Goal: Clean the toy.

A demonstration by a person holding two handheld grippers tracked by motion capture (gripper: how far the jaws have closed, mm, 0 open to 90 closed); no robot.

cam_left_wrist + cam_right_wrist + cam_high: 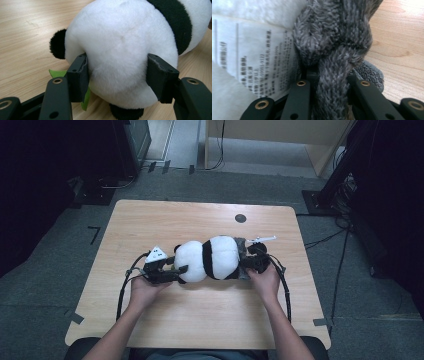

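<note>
A plush panda [214,258] is lying lengthwise across the middle of the wooden worktop [200,320], its white head end pointing toward the person's left and its rear end toward the right. The left gripper [172,271] is sitting at the panda's head end; in the left gripper view its jaws are standing wide, one on each side of the white plush head [120,50], both pressing into the fur, with a black ear [58,44] showing to the left of the head and a green felt leaf [58,73] poking out beneath the panda beside the left jaw. The right gripper [250,262] is sitting at the panda's rear end, where a grey fuzzy cloth [241,246] is lying against the body. In the right gripper view the jaws are standing narrow, pinching a knotted strip of that grey fuzzy cloth [334,82], with a white printed care label [257,65] hanging just left of the knot.
</note>
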